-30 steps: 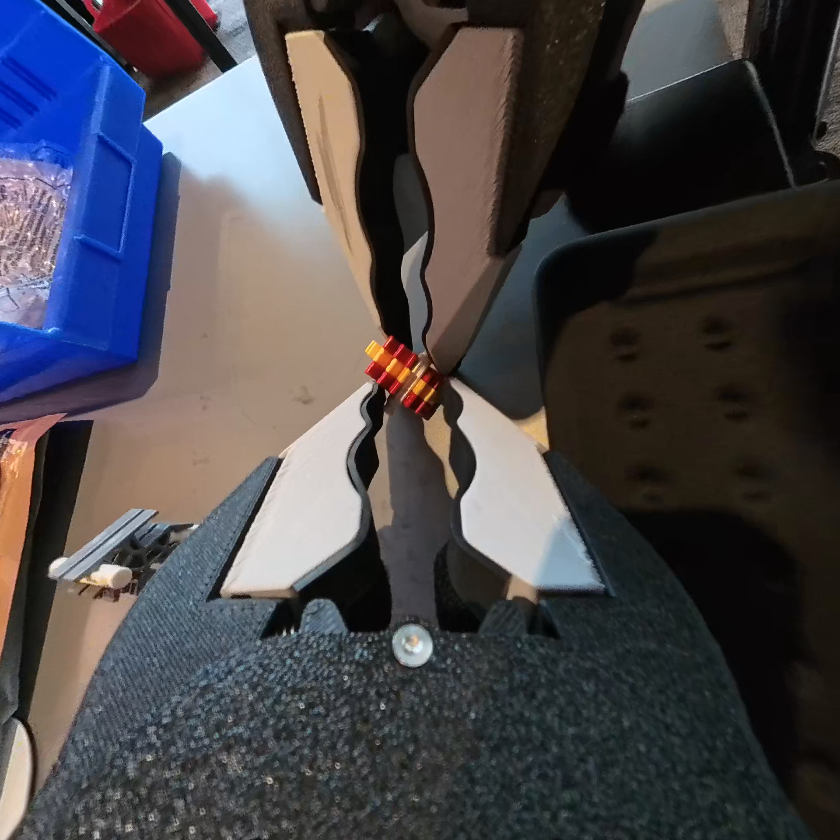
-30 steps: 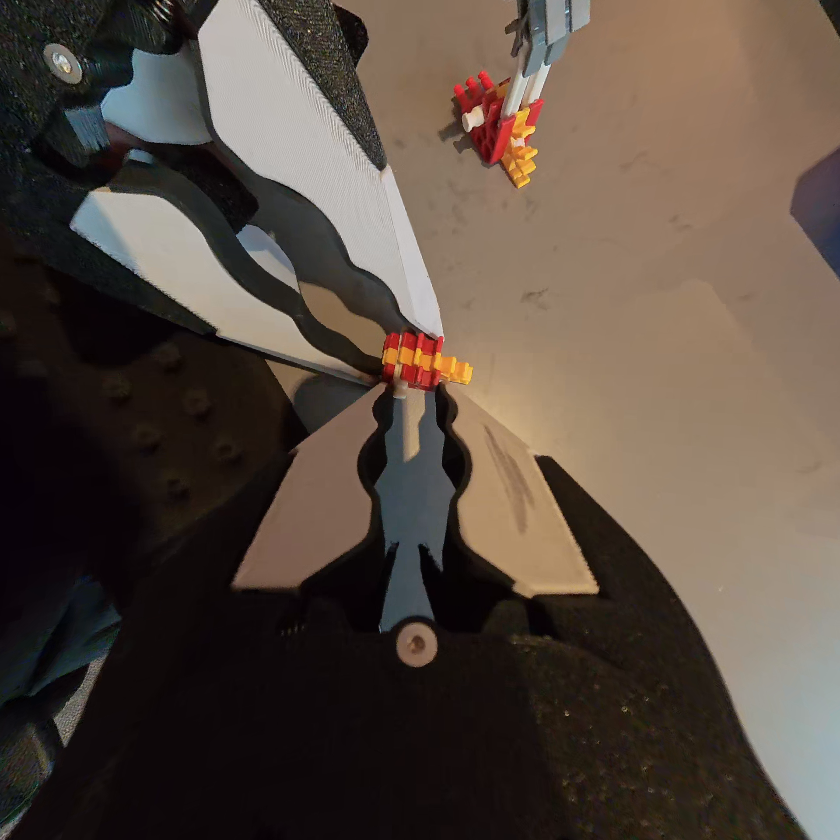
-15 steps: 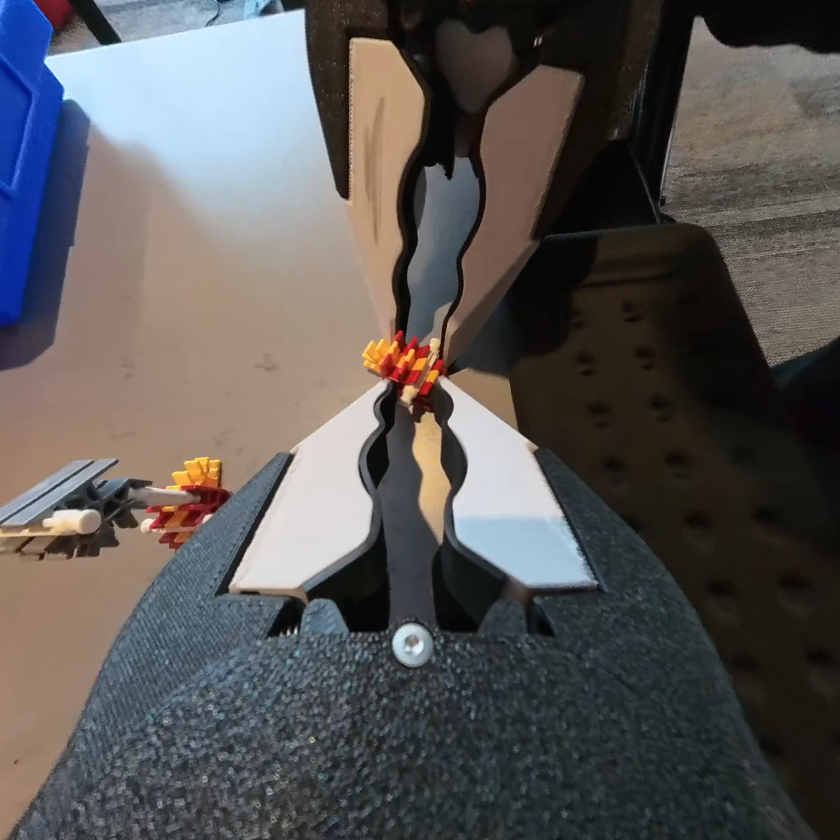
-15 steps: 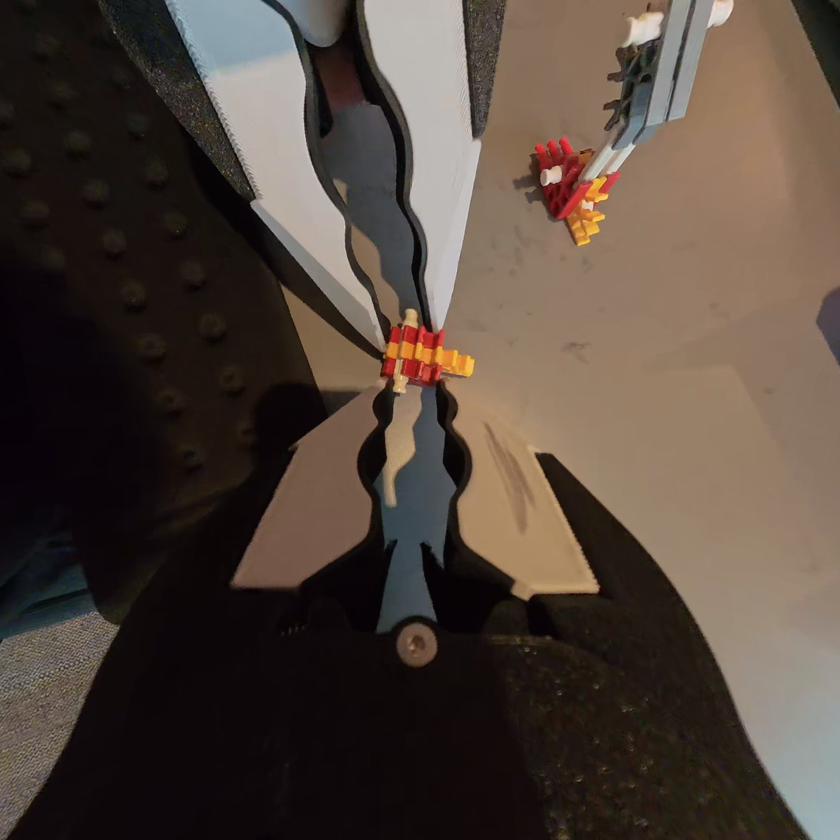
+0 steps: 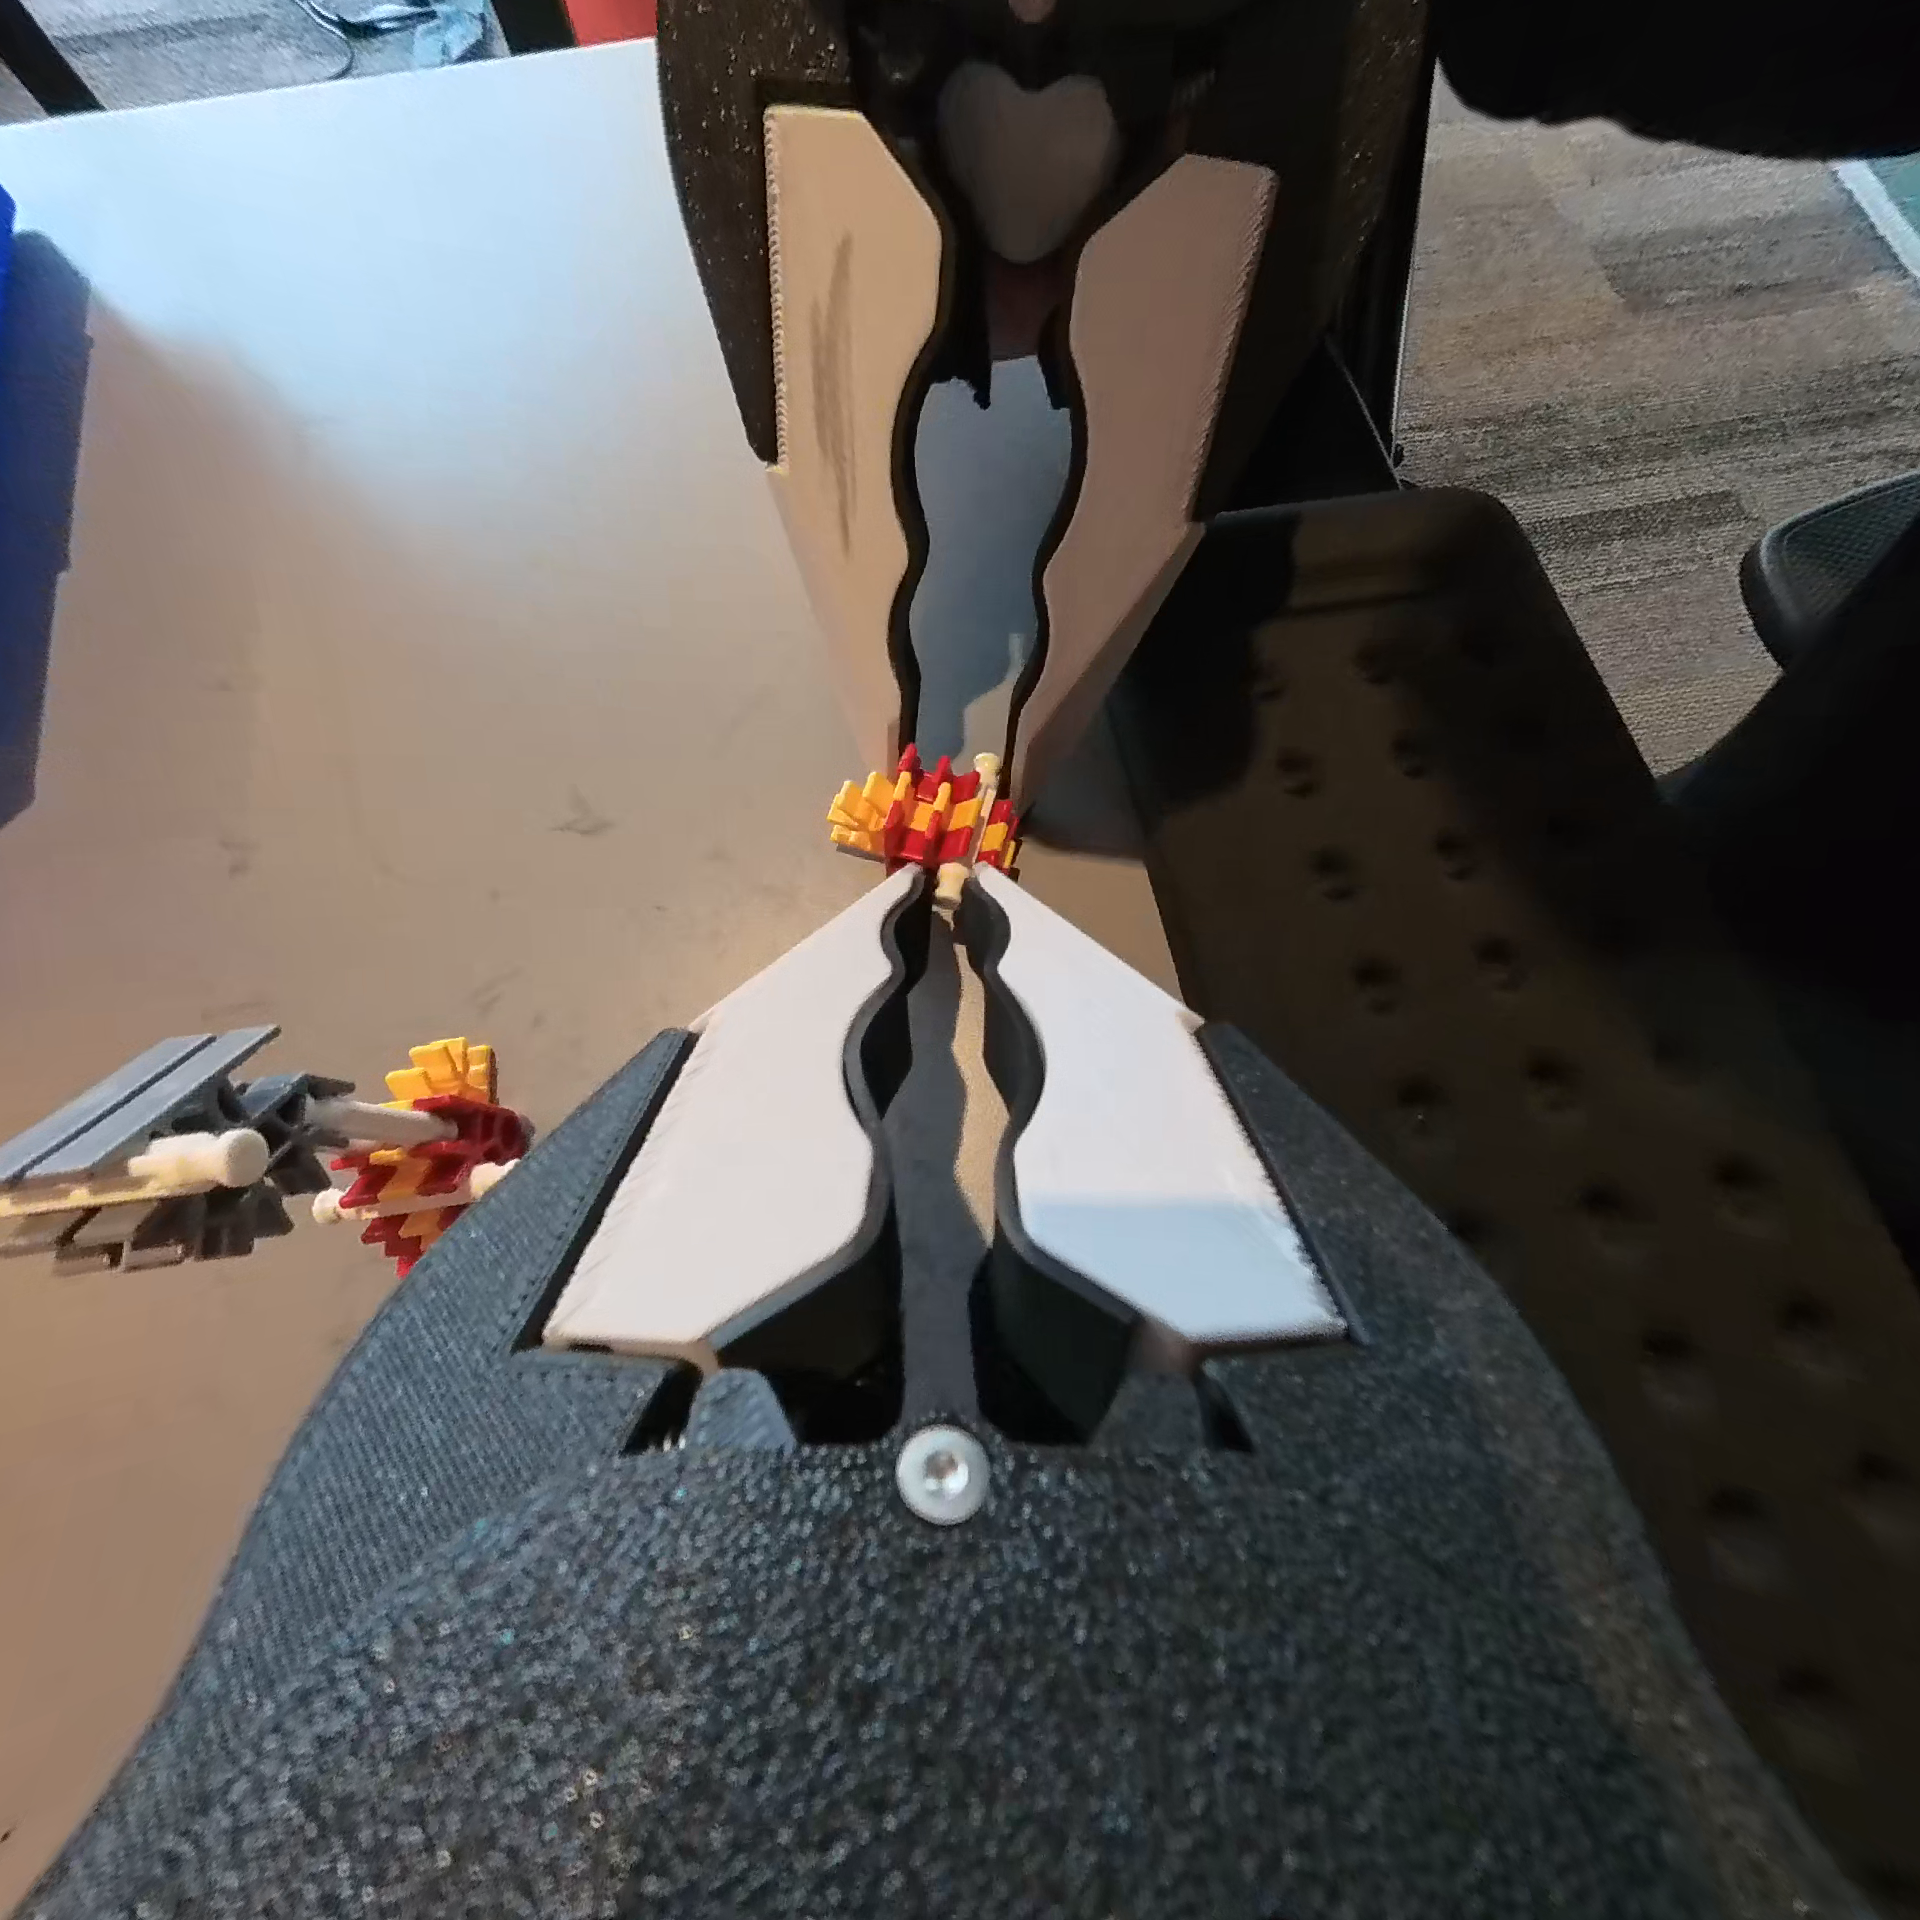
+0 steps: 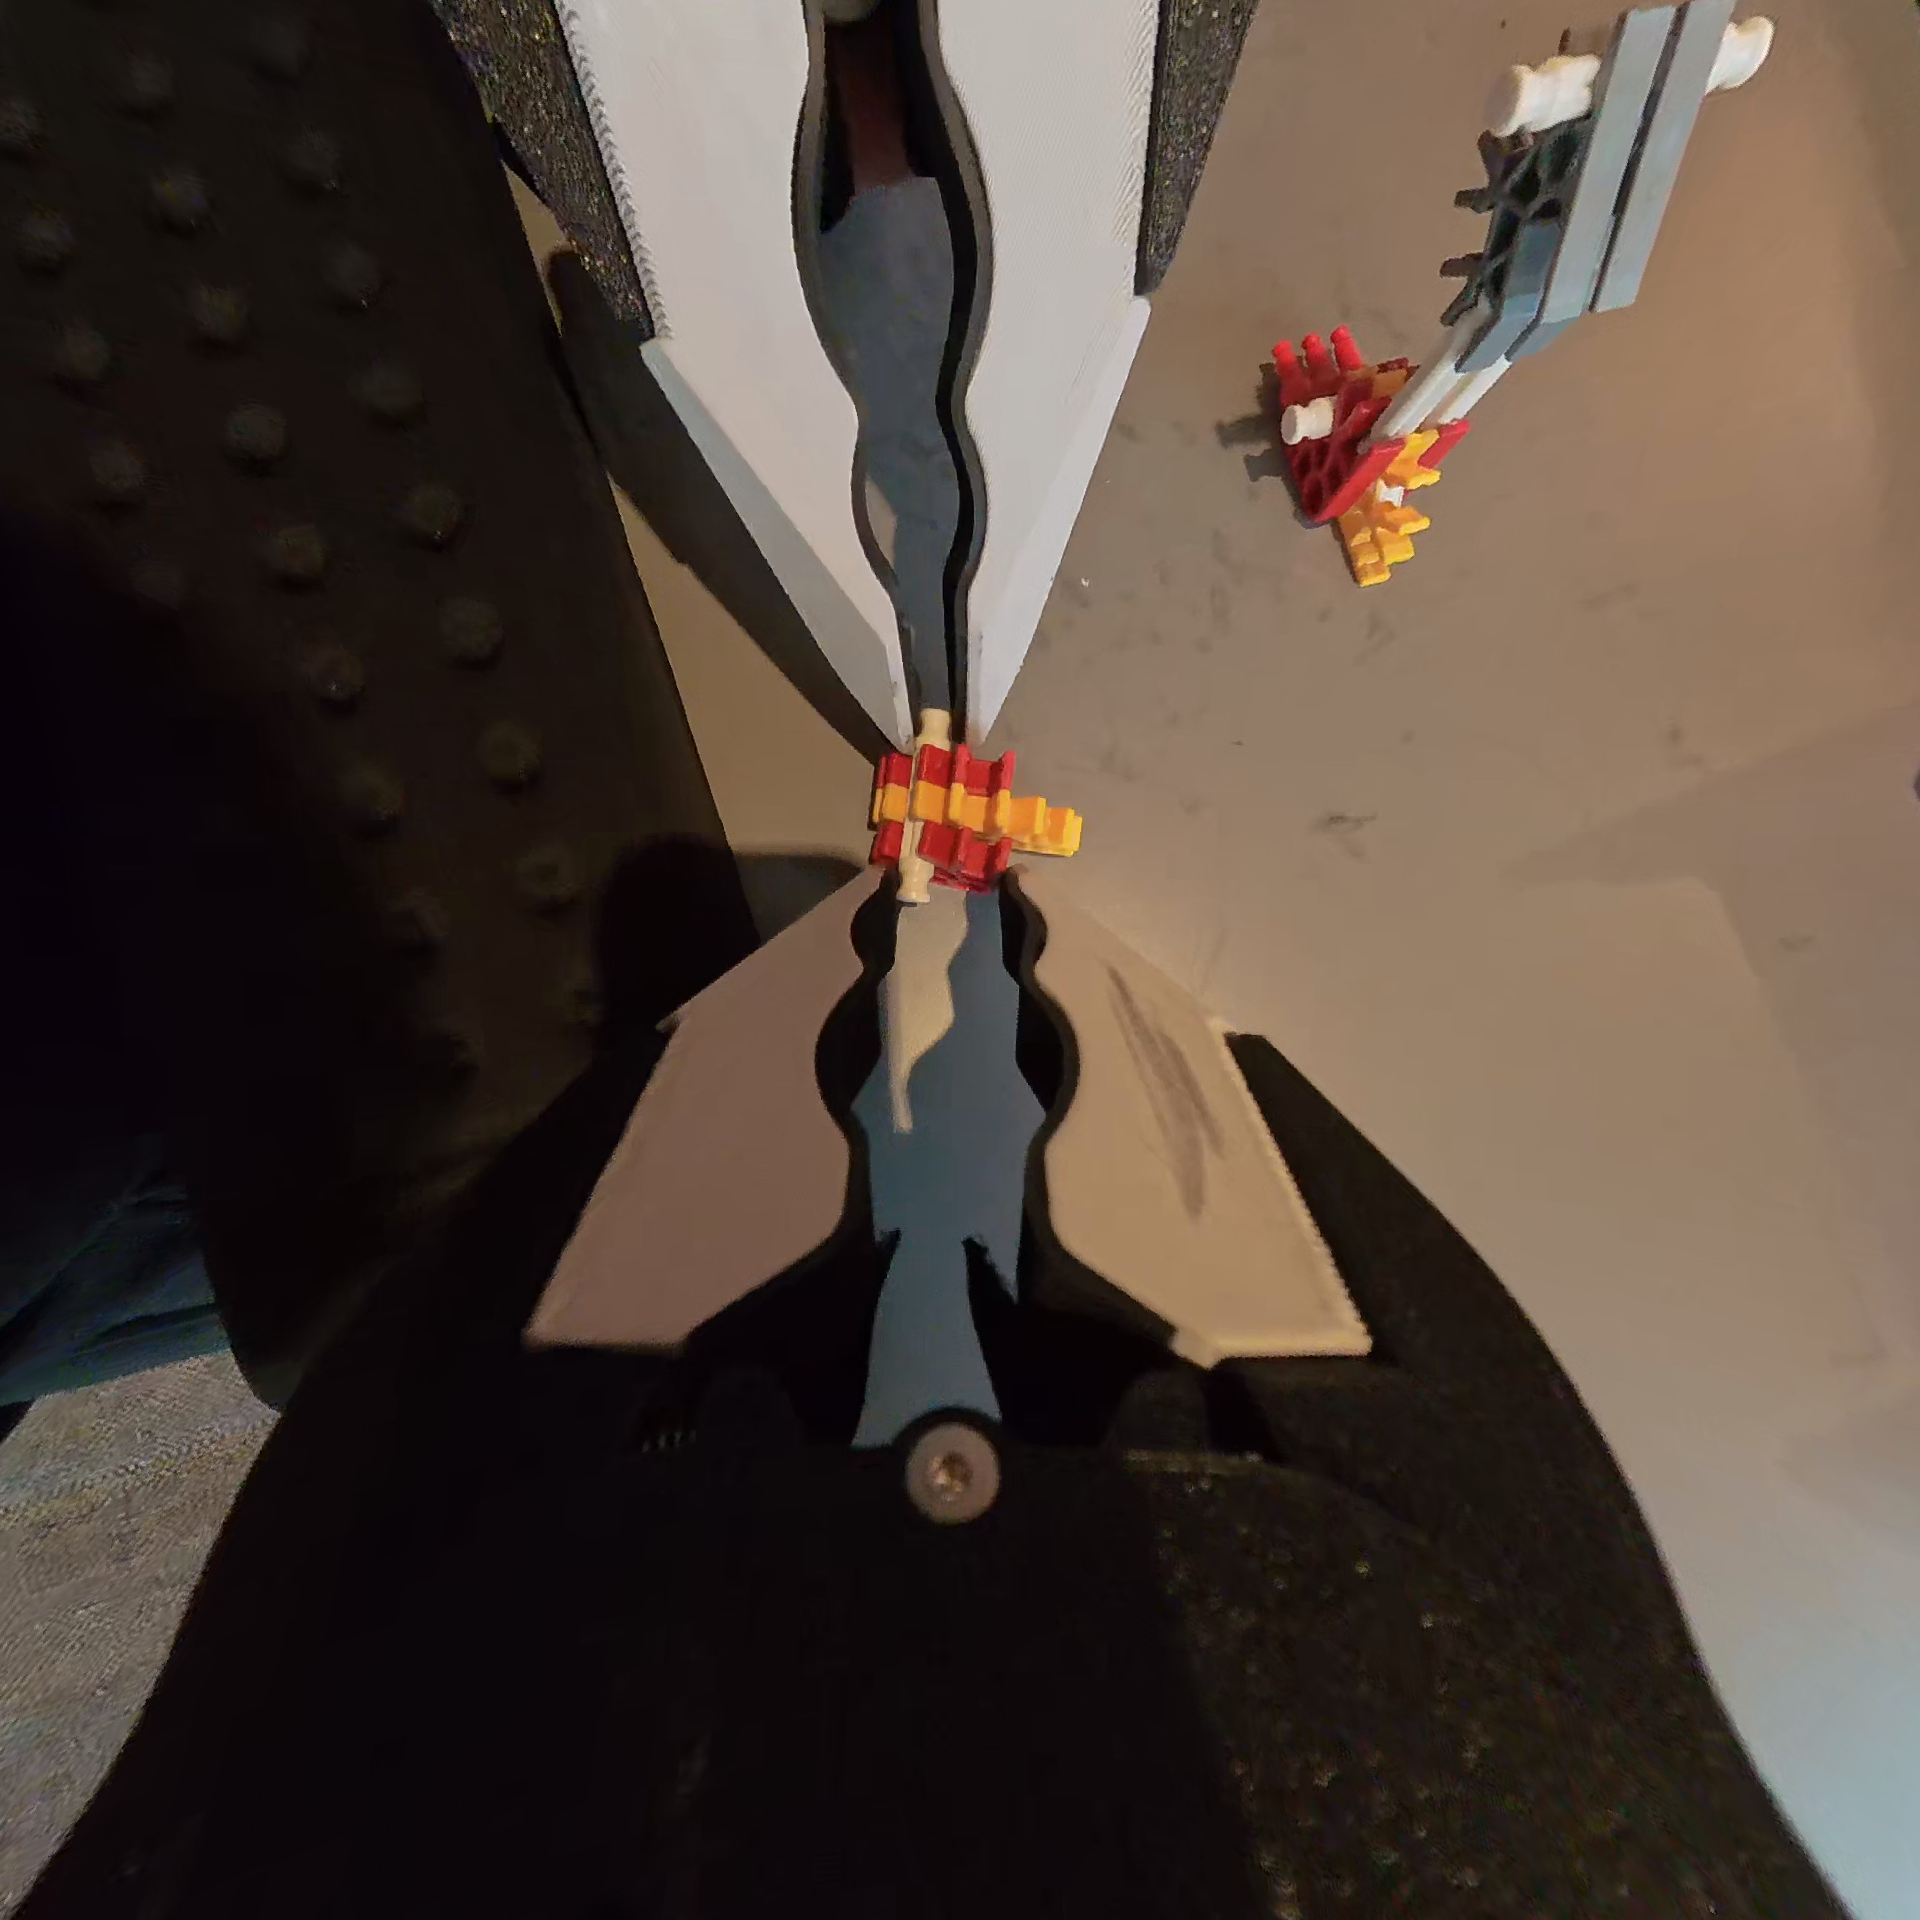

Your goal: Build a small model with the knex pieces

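A small red and yellow toothed connector cluster [image 5: 920,816] with a cream peg through it is held above the table between both grippers, which face each other tip to tip. My left gripper [image 5: 945,878] is shut on its near side; the right gripper's fingers [image 5: 831,468] come down onto it from the far side. In the right wrist view my right gripper [image 6: 951,888] is shut on the cluster [image 6: 961,816], and the left gripper's white fingers [image 6: 1039,312] meet it from above.
A second build lies on the beige table [image 5: 364,623]: grey flat plates, dark connectors, cream rods and a red and yellow cluster [image 5: 416,1164], also in the right wrist view [image 6: 1361,457]. A black dimpled chair [image 5: 1507,987] stands past the table edge. A blue bin edge [image 5: 16,520] is at the left. The tips of both grippers are at nearly the same place.
Both grippers have swung round while holding the cluster, so they now face each other in line. The blue bin has slid out of the left view and the second build has come in.
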A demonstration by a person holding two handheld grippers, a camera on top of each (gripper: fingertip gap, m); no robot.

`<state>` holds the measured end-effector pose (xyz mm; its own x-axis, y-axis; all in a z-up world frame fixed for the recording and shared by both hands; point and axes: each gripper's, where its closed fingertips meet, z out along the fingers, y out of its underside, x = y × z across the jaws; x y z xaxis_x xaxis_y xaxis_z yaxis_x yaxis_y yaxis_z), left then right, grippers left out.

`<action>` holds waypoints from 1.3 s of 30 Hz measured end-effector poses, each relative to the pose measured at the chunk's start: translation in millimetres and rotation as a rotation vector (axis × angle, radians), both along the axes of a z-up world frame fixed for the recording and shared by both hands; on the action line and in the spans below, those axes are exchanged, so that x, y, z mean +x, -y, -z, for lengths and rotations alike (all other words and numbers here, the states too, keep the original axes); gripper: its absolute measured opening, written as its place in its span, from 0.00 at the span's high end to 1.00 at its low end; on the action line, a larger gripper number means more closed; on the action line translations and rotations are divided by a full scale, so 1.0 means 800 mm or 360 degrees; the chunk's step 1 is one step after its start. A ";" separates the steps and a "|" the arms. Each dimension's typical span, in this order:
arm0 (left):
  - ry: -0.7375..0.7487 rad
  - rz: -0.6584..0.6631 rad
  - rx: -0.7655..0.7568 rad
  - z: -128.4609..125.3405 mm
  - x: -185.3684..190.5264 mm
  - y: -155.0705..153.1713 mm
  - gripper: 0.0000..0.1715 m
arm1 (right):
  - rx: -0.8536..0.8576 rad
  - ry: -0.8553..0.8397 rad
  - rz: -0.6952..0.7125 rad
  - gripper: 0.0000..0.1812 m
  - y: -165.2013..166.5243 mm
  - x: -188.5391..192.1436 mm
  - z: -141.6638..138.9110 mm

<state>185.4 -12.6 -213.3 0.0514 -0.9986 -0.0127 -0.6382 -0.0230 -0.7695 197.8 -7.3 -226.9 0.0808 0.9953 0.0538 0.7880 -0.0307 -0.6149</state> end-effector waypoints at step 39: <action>-0.0081 -0.0194 0.0072 -0.001 -0.026 0.003 0.85 | -0.0015 -0.0085 0.0254 0.92 0.010 -0.026 -0.010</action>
